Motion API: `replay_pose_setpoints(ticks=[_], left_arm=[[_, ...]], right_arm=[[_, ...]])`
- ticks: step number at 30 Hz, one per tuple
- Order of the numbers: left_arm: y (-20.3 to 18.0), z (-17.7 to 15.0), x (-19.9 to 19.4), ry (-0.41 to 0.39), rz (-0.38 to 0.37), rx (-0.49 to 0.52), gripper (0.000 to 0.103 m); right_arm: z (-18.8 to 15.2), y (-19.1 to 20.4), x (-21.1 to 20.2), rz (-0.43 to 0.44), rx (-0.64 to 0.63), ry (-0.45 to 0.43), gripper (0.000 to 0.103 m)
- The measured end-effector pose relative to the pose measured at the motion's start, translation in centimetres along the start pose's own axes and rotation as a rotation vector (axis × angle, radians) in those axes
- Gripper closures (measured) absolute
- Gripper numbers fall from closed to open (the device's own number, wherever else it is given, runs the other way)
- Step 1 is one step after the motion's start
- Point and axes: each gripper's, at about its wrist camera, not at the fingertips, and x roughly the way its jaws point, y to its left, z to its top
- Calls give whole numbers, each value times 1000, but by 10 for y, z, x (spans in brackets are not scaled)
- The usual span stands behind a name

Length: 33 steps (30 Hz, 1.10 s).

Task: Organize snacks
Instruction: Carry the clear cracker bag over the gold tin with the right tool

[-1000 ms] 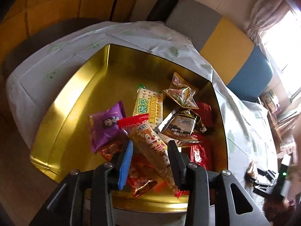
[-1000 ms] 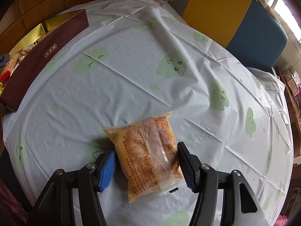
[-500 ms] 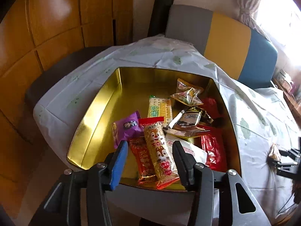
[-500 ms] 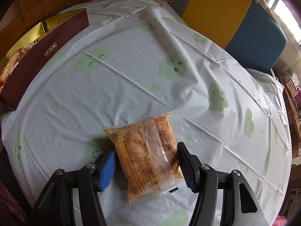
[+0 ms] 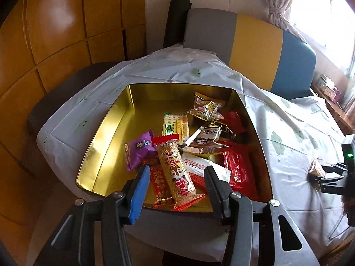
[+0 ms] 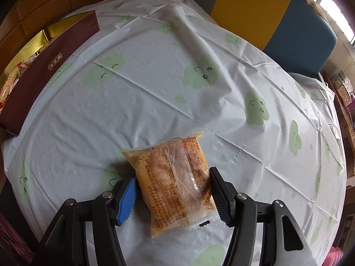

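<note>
Room: wood-panelled wall (image 5: 55, 44) at left, curtained window (image 5: 321, 11) at right, sofa with grey, yellow and blue back cushions (image 5: 255, 40) behind the table.
Table: round, covered by a pale tablecloth (image 6: 166, 77) printed with green cloud faces, creased along fold lines.
Gift box: gold-lined tray (image 5: 115, 128) with maroon outer wall (image 6: 51, 66), set at the table's left edge; its left half is bare, its right half is piled with snacks.
Left gripper (image 5: 175, 175): hovers above the box's near wall, jaws spread, nothing pinched; blue pad at left, black pad at right.
Right gripper (image 6: 173, 190): jaws set against both sides of the orange packet; the pads look to be touching the wrapper's edges.
Orange packet (image 6: 173, 177): clear-seamed wrapper of golden crumbly snack, lying flat on the tablecloth, well apart from the box.
Squirrel-print bar (image 5: 175, 170): long, red-ended, lying on top of the pile nearest the left gripper, seen between its fingers.
Red foil packs (image 5: 239, 170): along the box's right wall, partly covered by a white sachet (image 5: 204, 166).
Purple pouch (image 5: 139, 148): just left of the squirrel bar.
Cracker pack (image 5: 175, 126): yellow-green, mid-box.
Dark coffee-style sachet (image 5: 208, 137): resting over the red packs.
Triangular nut packets (image 5: 206, 108): toward the far right corner.
</note>
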Motion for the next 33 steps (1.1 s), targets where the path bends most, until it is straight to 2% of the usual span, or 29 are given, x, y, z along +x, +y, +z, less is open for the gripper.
replay_pose_setpoints(ticks=[7,18,21,24,28,33], left_arm=[[7,-4,2,8,1,-17,52],[27,-3,-1,-13,15,-72,50],[36,-4,1,-14,32,-85,50],[43,-5,3,-8,44,-102,50],[48,-5,3,-13,52,-116,50],[49,-5,-1,-21,49,-114,50]], right_arm=[[4,-1,3,-34,80,19,41],[3,9,-5,-93,183,-2,41],[7,15,-15,-49,212,-35,41],[18,33,-35,52,216,-90,41],[47,86,-64,183,105,-176,41],[80,155,-81,295,-40,-233,41]])
